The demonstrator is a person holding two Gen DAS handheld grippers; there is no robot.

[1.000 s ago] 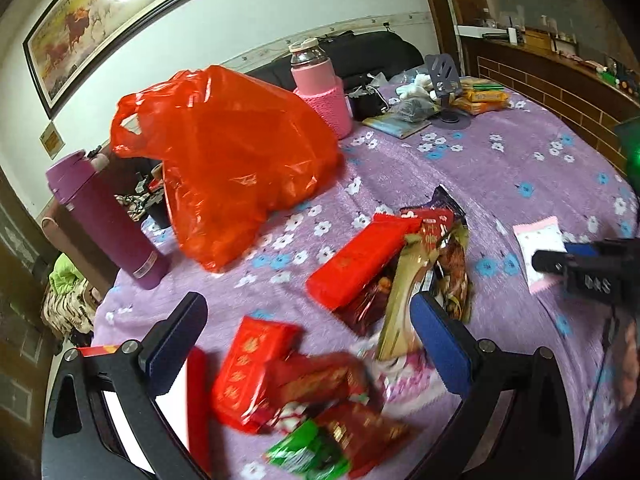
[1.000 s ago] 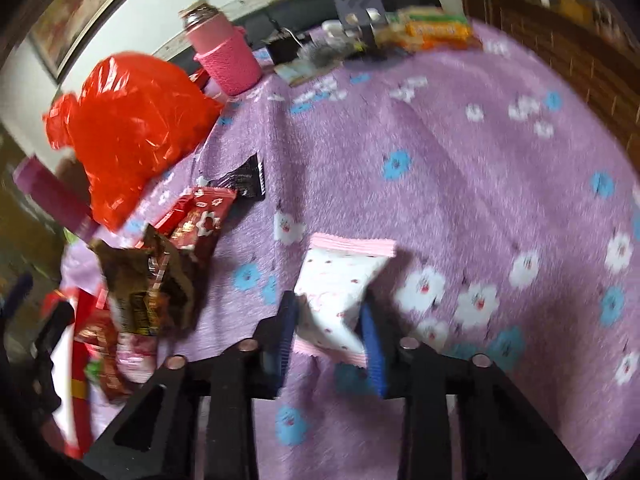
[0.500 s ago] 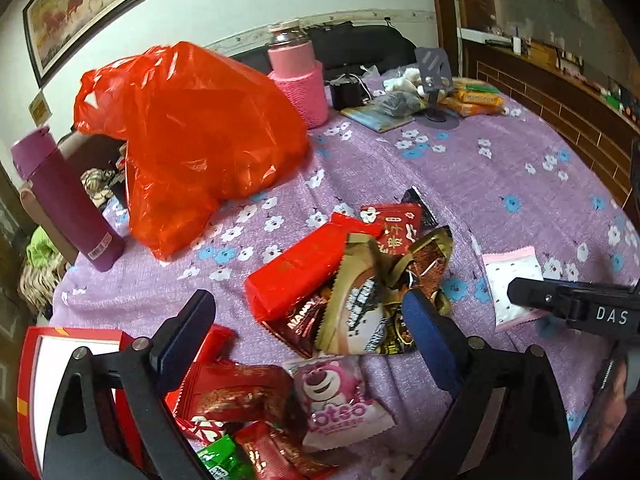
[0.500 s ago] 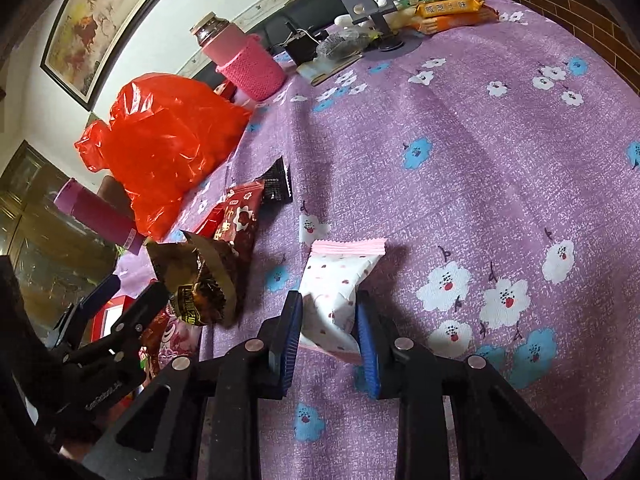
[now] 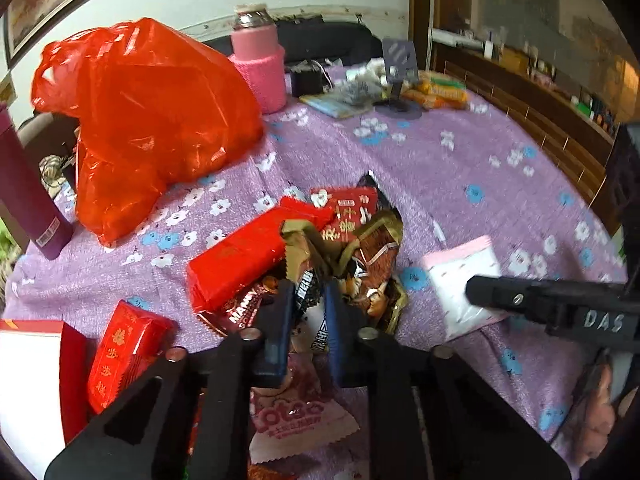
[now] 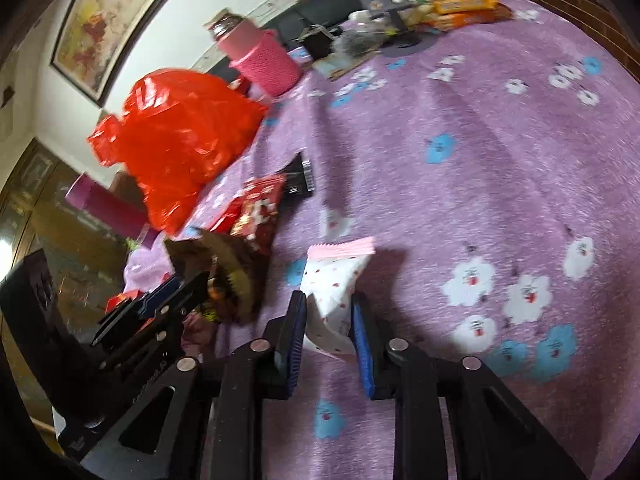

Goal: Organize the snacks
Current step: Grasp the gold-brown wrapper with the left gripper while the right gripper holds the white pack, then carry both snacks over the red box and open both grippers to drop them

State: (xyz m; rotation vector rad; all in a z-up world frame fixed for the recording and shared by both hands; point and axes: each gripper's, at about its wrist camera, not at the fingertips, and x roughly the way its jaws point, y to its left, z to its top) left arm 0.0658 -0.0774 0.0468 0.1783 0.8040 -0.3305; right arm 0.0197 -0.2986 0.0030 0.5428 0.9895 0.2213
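A heap of snack packets lies on the purple flowered tablecloth (image 5: 460, 168). My left gripper (image 5: 308, 312) is shut on the gold-and-brown packet (image 5: 298, 256) in the middle of the heap, between a long red packet (image 5: 244, 256) and a dark brown one (image 5: 376, 256). In the right wrist view my right gripper (image 6: 330, 316) has its jaws closing on a white packet with pink edges (image 6: 336, 276), and both pads press its lower end. That packet (image 5: 460, 280) and the right gripper's finger (image 5: 504, 296) also show at the right of the left wrist view.
A red plastic bag (image 5: 148, 120), a pink flask (image 5: 260, 68) and a purple bottle (image 5: 28, 200) stand behind the heap. A red-and-white box (image 5: 32, 380) sits at the near left. A phone stand (image 5: 398, 68) and orange biscuit packs (image 5: 440, 94) lie far back.
My left gripper sank onto the heap and its wide-open jaws shut on the gold-and-brown packet. The right gripper's jaws narrowed on the white-and-pink packet.
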